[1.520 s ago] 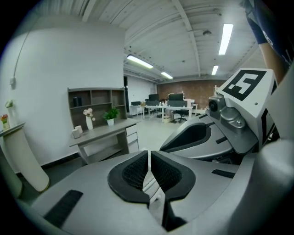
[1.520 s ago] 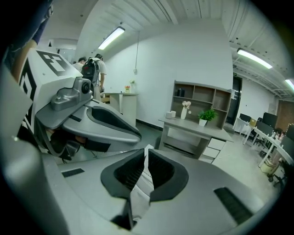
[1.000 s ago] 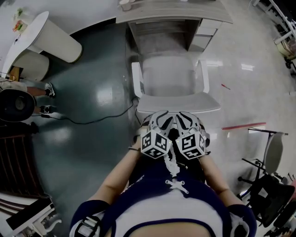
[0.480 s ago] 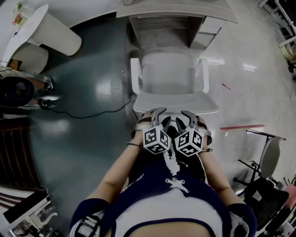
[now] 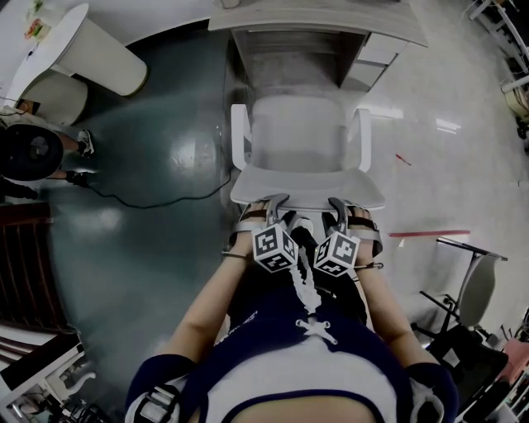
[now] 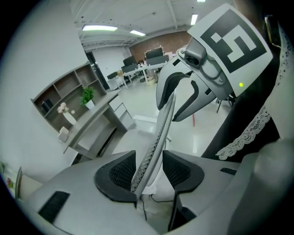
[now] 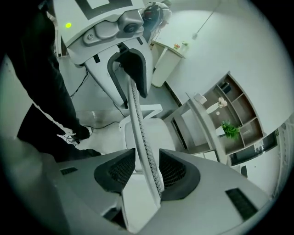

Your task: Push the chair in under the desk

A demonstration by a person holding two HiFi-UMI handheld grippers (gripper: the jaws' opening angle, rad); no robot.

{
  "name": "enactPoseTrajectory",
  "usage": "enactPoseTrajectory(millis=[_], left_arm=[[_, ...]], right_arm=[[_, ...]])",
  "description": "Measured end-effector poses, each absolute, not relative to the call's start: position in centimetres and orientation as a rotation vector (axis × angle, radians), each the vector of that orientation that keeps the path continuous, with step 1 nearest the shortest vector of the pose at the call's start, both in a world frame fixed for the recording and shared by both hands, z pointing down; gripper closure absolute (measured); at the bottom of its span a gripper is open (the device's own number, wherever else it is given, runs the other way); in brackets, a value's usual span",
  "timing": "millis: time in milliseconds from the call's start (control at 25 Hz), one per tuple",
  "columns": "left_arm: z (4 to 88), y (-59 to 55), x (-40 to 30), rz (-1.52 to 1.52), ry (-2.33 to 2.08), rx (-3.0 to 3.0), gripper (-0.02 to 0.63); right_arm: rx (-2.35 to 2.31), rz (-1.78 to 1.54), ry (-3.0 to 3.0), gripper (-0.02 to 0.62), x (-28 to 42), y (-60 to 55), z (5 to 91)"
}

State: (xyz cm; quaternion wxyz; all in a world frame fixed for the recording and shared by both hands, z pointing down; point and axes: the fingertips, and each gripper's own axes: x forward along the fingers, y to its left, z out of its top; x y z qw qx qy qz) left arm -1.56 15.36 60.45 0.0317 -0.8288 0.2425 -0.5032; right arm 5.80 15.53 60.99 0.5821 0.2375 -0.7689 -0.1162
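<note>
Chair [image 5: 302, 136] sits centre frame in the head view, its seat facing the opening of the desk [image 5: 314, 21] along the top edge, backrest nearest the person. Both tools are on the backrest's top rim, just below centre. Left gripper [image 5: 266, 213]: jaws opening, the mesh backrest edge [image 6: 154, 147] standing between the pads with a gap showing on one side, no squeeze. Right gripper [image 5: 347, 213]: jaws opening wide too, the same rim between them, resting against one pad and clear of the other.
</note>
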Motion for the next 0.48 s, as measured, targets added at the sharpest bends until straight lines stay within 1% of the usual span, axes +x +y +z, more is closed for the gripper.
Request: enactPoseTrajectory(millis=[320,480], left_arm=[[61.05,14.87,-1.28,-1.557,0.79,-2.516,0.426],[60.92,14.56,-1.35,-1.561,0.862,-2.546,0.401]], right_arm=[[0.523,-0.318,-1.909,0.463,5.95,14.89,61.64],[0.523,-0.394,-1.953,0.46,5.87,14.8,61.34]])
